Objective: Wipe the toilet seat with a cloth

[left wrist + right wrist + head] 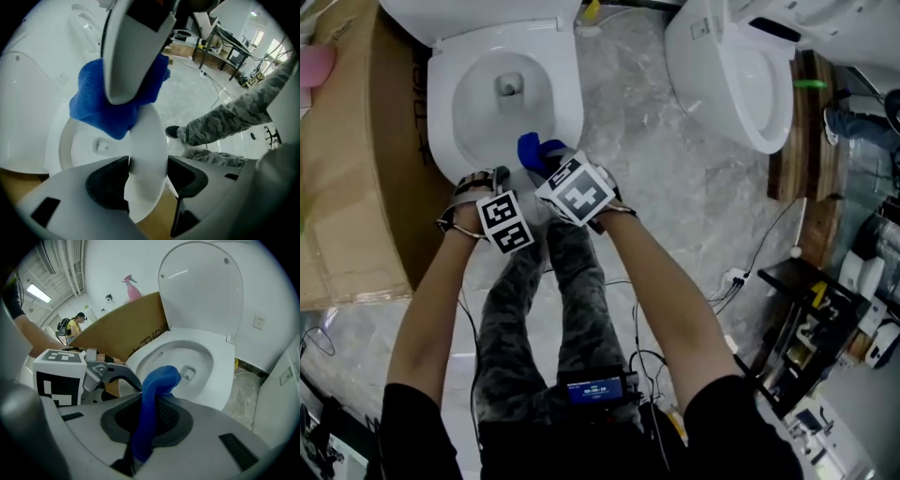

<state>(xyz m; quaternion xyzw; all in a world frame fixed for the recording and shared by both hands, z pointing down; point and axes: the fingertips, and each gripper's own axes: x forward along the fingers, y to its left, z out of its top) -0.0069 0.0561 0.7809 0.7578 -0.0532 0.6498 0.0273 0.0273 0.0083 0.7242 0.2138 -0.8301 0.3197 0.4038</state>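
- Only the head view shows both grippers side by side at the front edge of the toilet seat [568, 98], with a second toilet [736, 75] off to the right.
- The left gripper view shows the left gripper [147, 176] with its jaws wide apart, clamping nothing. The seat's white front rim shows between them.
- The right gripper view shows the right gripper [150, 416] clamped on the cloth [152, 399]. It also takes in the raised lid [201, 291] and a cardboard sheet [126, 331].
- The cloth is bright blue, bunched into a thick fold that rises from the jaws over the bowl's front.
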